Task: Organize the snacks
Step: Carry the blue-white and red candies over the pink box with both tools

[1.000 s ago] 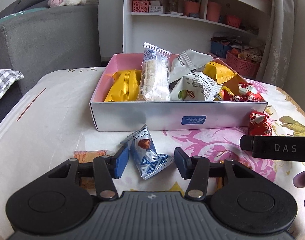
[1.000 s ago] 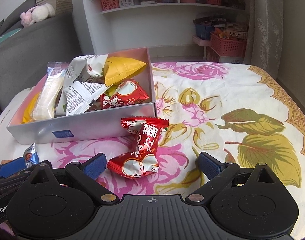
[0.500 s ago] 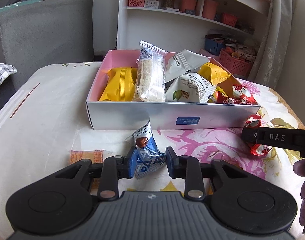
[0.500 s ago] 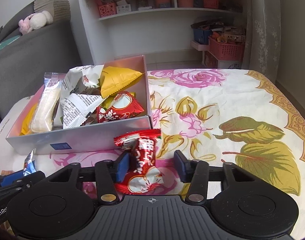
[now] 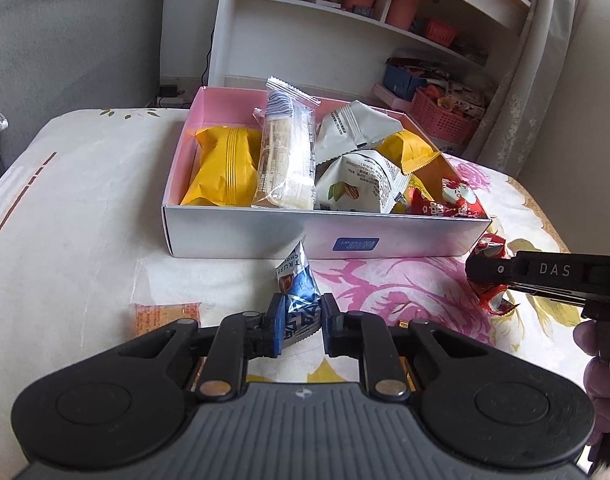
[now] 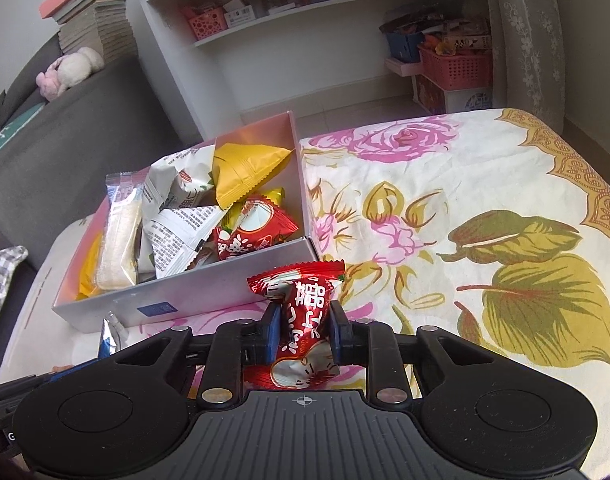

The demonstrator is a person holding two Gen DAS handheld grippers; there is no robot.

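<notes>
Clamped between the blue pads of the left gripper (image 5: 301, 325) is a blue-and-white chocolate packet (image 5: 298, 296), gripped near its lower crimped end while its upper tip stands free, just in front of the box (image 5: 241, 236); the jaws have just been closing onto it. A red candy packet (image 6: 301, 316) is likewise pinched at its waist by the right gripper (image 6: 304, 332), whose jaws have also just been closing, the fanned upper seal rising above the pads beside the box's near corner. Both grips seem to be set, so the step in hand is judged to be the lift and carry into the box. Each packet is best raised straight up until the near wall is cleared, then released over a gap, since the box is already crowded. Both wrappers are thin, glossy, crinkly film with serrated ends, so slipping or twisting between the pads is to be expected if they are swung quickly. The box is smooth card, silvery outside and pink within, and is filled with yellow pillow packs (image 5: 221, 168), white pouches (image 5: 361, 184) and a clear-wrapped wafer bar (image 5: 283, 160). All is set on a soft floral cloth (image 6: 485, 216).
</notes>
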